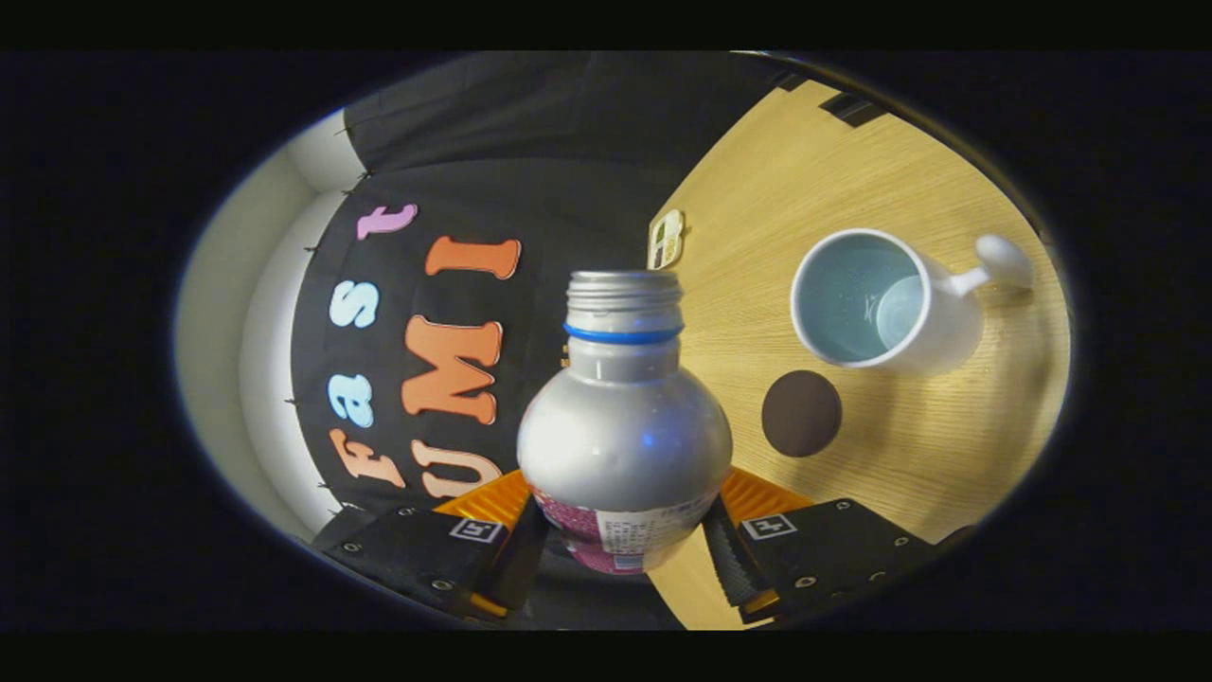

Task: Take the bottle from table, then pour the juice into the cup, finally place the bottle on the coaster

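Note:
A silver bottle (625, 426) with an open threaded neck and a blue ring sits between my fingers, and my gripper (620, 545) is shut on its labelled lower body. The whole view is rolled, so the wooden table (852, 170) stands to the right of the bottle. A white cup (876, 303) with a pale blue inside and a handle rests on the table beyond the right finger. A dark round coaster (801, 413) lies on the wood between the cup and the bottle. The bottle's mouth points away from me, left of the cup.
A small white and gold tag (667, 239) lies on the table beyond the bottle's neck. The black booth cloth (530, 142) hangs behind the bottle, with a pale wall (222, 313) past it. A dark strip (852, 109) marks the table's far edge.

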Demonstrator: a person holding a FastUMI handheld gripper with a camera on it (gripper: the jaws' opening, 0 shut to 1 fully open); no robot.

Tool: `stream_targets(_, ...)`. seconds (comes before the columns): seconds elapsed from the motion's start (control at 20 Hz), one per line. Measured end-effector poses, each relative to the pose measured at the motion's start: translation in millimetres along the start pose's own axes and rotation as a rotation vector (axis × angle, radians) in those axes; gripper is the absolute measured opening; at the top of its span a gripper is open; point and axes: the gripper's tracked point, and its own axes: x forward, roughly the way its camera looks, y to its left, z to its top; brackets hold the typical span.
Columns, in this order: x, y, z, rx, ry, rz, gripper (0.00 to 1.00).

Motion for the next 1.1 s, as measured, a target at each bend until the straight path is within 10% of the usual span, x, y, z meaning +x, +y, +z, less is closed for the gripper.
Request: stream_targets(1.1, -1, 0, 6, 0.274, 0.018, -0.075, 0.76)
